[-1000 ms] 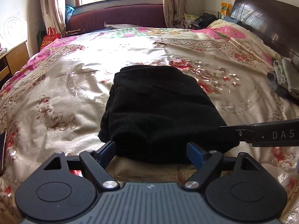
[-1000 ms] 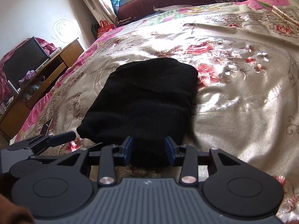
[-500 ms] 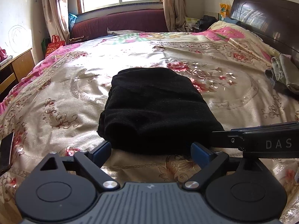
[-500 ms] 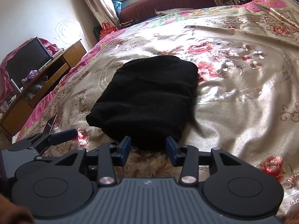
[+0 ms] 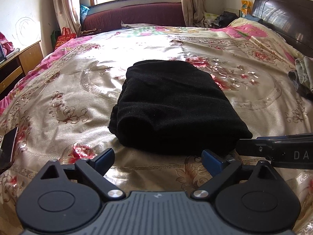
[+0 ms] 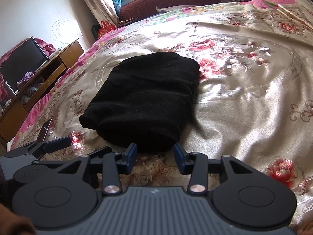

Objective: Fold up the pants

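Observation:
The black pants [image 5: 172,105] lie folded into a thick rectangle on the floral bedspread [image 5: 78,90]. In the left wrist view my left gripper [image 5: 158,157] is wide open, its blue pads just short of the bundle's near edge and touching nothing. The right gripper's finger [image 5: 273,149] juts in from the right beside the bundle's near right corner. In the right wrist view the pants [image 6: 144,98] sit straight ahead, and my right gripper [image 6: 155,152] stands partly open at their near edge with only bedspread between its pads. The left gripper's finger [image 6: 56,144] shows at the lower left.
A dark phone [image 5: 8,148] lies on the bed's left edge. Other folded clothes [image 5: 302,76] rest at the right by the dark headboard [image 5: 283,21]. A wooden cabinet with a TV [image 6: 21,62] stands left of the bed, a maroon sofa [image 5: 135,17] under the window.
Both grippers have pulled back from the pants' near edge; a second ago the fabric sat between the pads, now bedspread shows there. The left jaws spread slightly wider.

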The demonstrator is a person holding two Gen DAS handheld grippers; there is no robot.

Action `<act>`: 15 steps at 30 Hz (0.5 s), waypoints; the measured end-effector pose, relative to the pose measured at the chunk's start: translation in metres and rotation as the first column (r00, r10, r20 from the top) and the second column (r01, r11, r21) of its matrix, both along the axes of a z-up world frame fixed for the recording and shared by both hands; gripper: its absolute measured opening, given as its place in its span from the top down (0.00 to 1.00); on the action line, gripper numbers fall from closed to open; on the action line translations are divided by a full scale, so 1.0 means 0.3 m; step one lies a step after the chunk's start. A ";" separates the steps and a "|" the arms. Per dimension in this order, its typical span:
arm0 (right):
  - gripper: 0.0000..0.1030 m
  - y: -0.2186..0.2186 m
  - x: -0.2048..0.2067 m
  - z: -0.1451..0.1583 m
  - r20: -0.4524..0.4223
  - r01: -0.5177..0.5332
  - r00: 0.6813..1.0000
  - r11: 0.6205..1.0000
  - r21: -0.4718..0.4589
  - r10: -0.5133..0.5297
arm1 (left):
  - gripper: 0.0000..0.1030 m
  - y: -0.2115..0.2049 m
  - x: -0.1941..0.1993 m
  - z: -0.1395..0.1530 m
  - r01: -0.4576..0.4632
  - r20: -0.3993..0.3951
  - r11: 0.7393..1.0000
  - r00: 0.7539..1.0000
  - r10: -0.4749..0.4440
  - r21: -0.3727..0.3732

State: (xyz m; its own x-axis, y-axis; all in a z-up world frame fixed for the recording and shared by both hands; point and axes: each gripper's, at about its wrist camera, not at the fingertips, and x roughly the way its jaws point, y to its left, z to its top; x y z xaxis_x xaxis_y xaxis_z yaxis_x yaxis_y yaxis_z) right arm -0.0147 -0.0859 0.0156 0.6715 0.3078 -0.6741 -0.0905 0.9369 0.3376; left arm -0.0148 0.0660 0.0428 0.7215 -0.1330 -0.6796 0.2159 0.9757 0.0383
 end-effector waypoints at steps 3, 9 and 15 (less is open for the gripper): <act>0.58 0.006 0.004 -0.007 -0.007 -0.007 1.000 1.000 -0.005 0.007 | 0.00 0.008 0.003 0.002 -0.011 0.006 1.000 1.000 0.011 -0.009; 0.58 0.015 0.007 -0.011 -0.010 -0.012 1.000 1.000 -0.018 0.012 | 0.00 0.020 0.013 -0.005 -0.022 -0.003 0.999 1.000 0.022 -0.029; 0.58 0.026 0.013 -0.015 -0.018 -0.022 1.000 0.999 -0.025 0.022 | 0.00 0.025 0.016 -0.010 -0.035 -0.003 0.999 0.999 0.035 -0.028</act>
State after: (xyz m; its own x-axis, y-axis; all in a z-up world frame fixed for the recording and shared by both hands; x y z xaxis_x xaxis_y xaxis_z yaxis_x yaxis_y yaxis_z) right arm -0.0108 -0.0781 0.0112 0.6528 0.3052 -0.6933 -0.1055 0.9430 0.3157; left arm -0.0100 0.0734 0.0399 0.7243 -0.1266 -0.6778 0.1817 0.9833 0.0105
